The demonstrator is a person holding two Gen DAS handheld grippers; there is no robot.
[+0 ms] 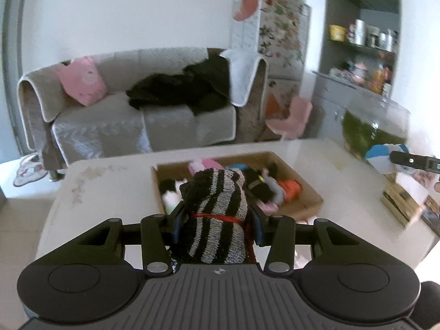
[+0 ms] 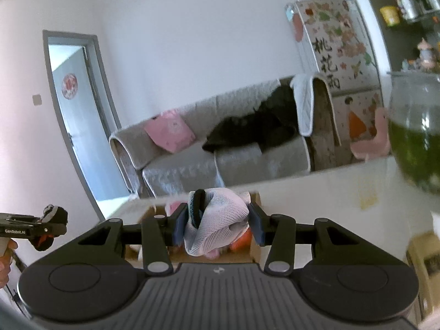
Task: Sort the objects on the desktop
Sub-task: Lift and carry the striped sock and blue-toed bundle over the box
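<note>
A: What have you got in each hand right now?

B: Your left gripper [image 1: 217,224] is clamped on a rolled black-and-grey striped sock bundle [image 1: 217,214] tied round with red thread. The roll's long axis runs straight out along the fingers, away from you. Your right gripper [image 2: 217,227] is closed on a pale pink mesh bundle [image 2: 220,220] with a dark band tucked against its left pad.

A: And where does the box lie from them?

B: The cardboard box [image 1: 313,196] sits on the white table [image 1: 110,187], ahead of and below your left gripper, its open top just past the tip of the striped roll. From your right gripper it is also ahead and below, mostly hidden behind the mesh bundle. Both look held above the table, not resting on it.

A: Which hand is nearer?

B: I can't tell from these views; both seem close to the box's near edge. In the left view your right gripper shows far off to the right.

A: What's already inside?

B: Soft things: something pink at the far side, black pieces in the middle, an orange item [image 1: 290,188] toward the right wall. If the roll is bound for the box, I'd judge it needs carrying forward and down.
</note>
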